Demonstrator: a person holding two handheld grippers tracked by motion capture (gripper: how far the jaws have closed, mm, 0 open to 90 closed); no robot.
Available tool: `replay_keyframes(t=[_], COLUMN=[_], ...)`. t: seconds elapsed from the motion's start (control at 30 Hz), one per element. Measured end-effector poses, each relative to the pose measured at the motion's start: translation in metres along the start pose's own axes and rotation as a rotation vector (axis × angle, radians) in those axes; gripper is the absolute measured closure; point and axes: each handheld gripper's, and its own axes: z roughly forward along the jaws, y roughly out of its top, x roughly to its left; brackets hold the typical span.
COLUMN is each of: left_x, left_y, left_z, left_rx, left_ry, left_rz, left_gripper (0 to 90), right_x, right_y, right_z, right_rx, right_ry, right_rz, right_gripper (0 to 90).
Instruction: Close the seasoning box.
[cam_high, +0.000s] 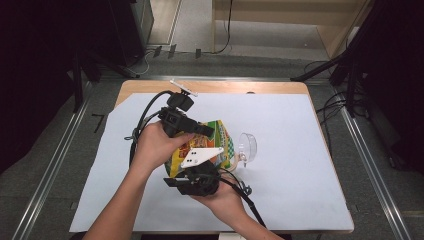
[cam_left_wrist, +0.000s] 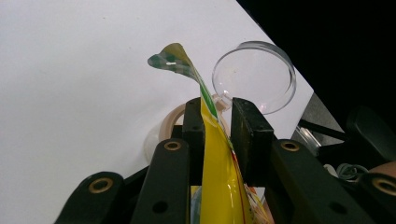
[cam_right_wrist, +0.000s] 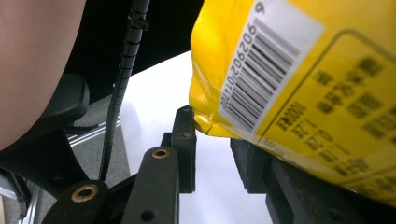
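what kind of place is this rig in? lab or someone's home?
Most likely a lab or data-collection workspace, not a home: a wooden table covered with a plain white sheet, metal floor rails on both sides, and loose cables by dark stands.

A barcode label on the yellow packet (cam_right_wrist: 299, 70) is printed with the digits 902902 01700 and a separate 9; the adjacent block of characters is blurred.

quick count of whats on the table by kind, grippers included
yellow snack bag: 1
clear plastic cup: 1
tape roll: 1
hand-held grippers: 2, left gripper and right gripper
total: 5
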Motion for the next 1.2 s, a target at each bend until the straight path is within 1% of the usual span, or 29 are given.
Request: replay_keyframes(t=[0.17, 0.23, 0.3, 0.5, 0.6, 0.7, 0.83, 1.07, 1.2], left_x=[0.0006, 0.001, 0.0011, 0.0004, -0.0004, 0.0002, 0.0009, 0.0006, 0.0003], left_y=[0.0001, 0.0, 0.0, -0.0002, -0.0003, -0.0003, -0.0006, -0.0009, -0.0021], left_z=[-0.0003, -0.0004, -0.0003, 0.001, 0.0029, 0.0031, 0.0032, 0.003, 0.0012], left_rx=[-0.002, -0.001, -0.001, 0.003, 0.011, 0.012, 0.01, 0.011, 0.009], left_ry=[0.001, 0.002, 0.003, 0.005, 0.01, 0.007, 0.006, 0.005, 0.021], left_rz=[-0.001, 0.002, 0.002, 0.002, 0.004, 0.002, -0.003, -0.002, -0.001], left_gripper=[76.0, 75.8, 75.9, 76.4, 77.0, 77.5, 77.7, 77.9, 78.3], right_x=[0.0006, 0.0007, 0.0008, 0.0007, 0.0001, -0.0007, 0.0004, 0.0004, 0.0015], right_y=[0.0005, 0.0007, 0.0006, -0.0002, -0.0016, -0.0025, -0.0033, -0.0051, -0.0051], right_z=[-0.0005, -0.0006, -0.0004, 0.0004, 0.0014, 0.0018, 0.0021, 0.0032, 0.0035], right_rx=[0.001, 0.001, 0.0, -0.001, -0.002, -0.007, -0.01, -0.024, -0.026], right_ry=[-0.003, -0.004, -0.012, -0.013, -0.008, -0.016, -0.012, -0.015, -0.019], right_rz=[0.001, -0.003, -0.017, -0.026, -0.016, -0.026, -0.011, -0.016, -0.024], right_gripper=[72.7, 72.8, 73.2, 74.0, 74.2, 74.2, 74.4, 74.9, 74.8])
